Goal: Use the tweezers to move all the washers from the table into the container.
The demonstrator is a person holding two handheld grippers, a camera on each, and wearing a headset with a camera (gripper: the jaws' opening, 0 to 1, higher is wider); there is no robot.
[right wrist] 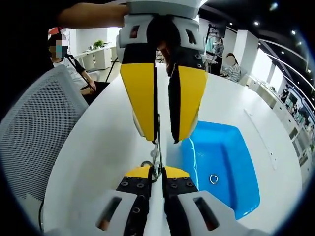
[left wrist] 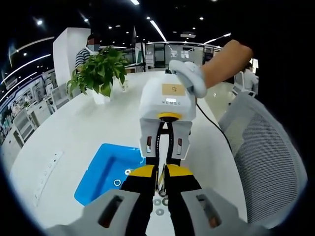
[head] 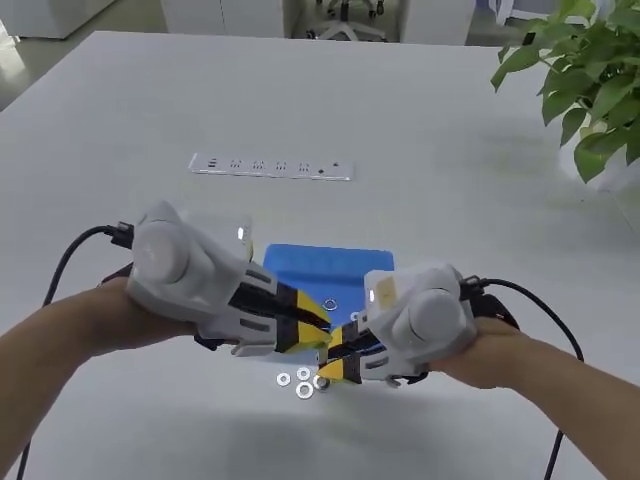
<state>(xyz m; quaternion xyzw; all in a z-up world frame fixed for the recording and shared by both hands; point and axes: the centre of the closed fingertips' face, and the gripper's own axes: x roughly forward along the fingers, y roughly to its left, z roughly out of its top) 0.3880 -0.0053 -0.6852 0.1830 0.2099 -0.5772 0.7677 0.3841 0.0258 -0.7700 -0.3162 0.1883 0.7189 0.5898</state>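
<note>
Four washers [head: 304, 390] lie loose on the worktop [head: 150, 100], in a small group just at 6 o'clock from the container [head: 300, 262] in the head view. Two other washers [left wrist: 117, 183] lie inside the container, so the task is partly done, I think.

The tweezers [right wrist: 157, 142] hang above the loose group, between the two tools, which meet tip to tip. The right tool [right wrist: 156, 173] has its jaws pressed together on one end of the tweezers. The other end reaches into the narrow gap of the left tool [left wrist: 161, 172]. I cannot tell if those jaws press on it or only stand around it.

The risks, as I judge them:
- The tweezers are thin, smooth metal. If one tool lets go before the other has a firm hold, they can turn or slip out.
- If they fall, they land on the washers and may scatter them toward 6 o'clock, near the worktop's edge.
- The washers are flat and small. A pinch that is not square can make one jump away.
- A washer carried to 12 o'clock may drop before it passes the container's rim.
</note>
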